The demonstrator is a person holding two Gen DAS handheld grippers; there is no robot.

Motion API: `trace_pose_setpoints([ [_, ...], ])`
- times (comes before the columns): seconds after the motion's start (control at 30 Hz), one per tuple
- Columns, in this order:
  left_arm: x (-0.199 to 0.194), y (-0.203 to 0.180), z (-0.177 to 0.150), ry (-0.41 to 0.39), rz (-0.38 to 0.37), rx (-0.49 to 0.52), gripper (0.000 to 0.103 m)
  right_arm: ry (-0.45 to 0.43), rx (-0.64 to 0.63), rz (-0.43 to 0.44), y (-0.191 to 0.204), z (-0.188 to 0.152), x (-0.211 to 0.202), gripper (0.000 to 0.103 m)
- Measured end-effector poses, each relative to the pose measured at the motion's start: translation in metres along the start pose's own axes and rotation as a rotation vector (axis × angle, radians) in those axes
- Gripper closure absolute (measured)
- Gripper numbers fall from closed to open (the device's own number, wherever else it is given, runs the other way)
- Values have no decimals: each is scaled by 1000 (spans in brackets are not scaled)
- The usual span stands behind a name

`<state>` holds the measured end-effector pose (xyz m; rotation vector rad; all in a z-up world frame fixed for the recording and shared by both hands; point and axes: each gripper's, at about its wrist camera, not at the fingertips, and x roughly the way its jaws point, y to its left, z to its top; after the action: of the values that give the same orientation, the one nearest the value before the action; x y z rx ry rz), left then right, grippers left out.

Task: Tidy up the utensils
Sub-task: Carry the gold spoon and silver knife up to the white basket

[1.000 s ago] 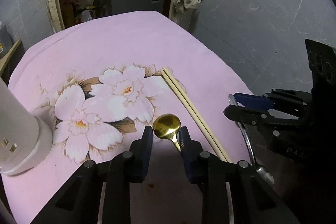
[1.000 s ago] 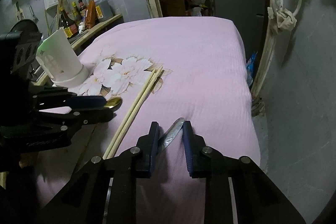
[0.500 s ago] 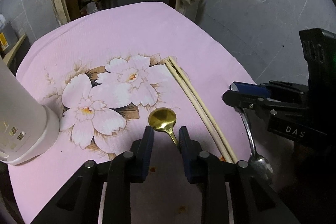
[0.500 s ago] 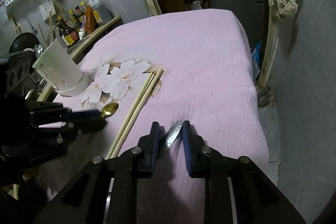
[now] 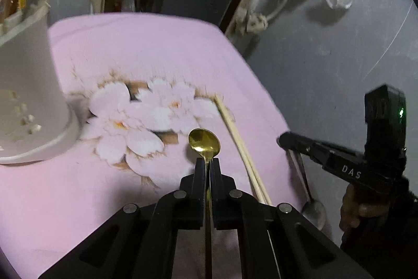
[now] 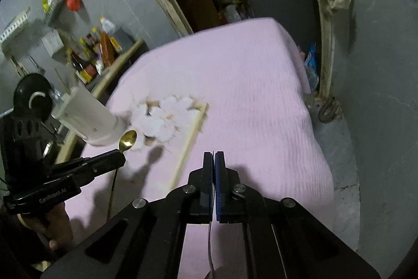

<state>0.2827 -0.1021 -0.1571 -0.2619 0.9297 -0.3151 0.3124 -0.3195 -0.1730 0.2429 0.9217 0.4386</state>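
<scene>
left gripper [image 5: 207,164]: pads pressed onto the neck of the gold spoon [image 5: 204,143], having just closed on it; the bowl sticks out ahead, the handle runs back between the fingers
right gripper [image 6: 214,161]: pads pressed together on the thin handle of a silver spoon [image 5: 312,211], having just closed; in the left view its bowl hangs at lower right, off the cloth edge
holder [image 5: 28,96]: white cup standing at the left edge of the left view, on the pink cloth [image 5: 146,43]
chopsticks [image 5: 240,145]: lying together on the cloth, right of centre, untouched
step in hand: likely carrying both spoons to the holder
how to do it well: keep both grips firm, as thin handles can pivot; bring one spoon at a time over the holder's mouth, tip it near upright, lower it inside before letting go
risk: the two tools crowding each other at the rim, or knocking the holder over
</scene>
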Motion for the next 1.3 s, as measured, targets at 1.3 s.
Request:
trace_pose_setpoints([
  [1.3,-210,90,68,-527,87,-44,99,-609,-106,182,229,117,-48,101],
])
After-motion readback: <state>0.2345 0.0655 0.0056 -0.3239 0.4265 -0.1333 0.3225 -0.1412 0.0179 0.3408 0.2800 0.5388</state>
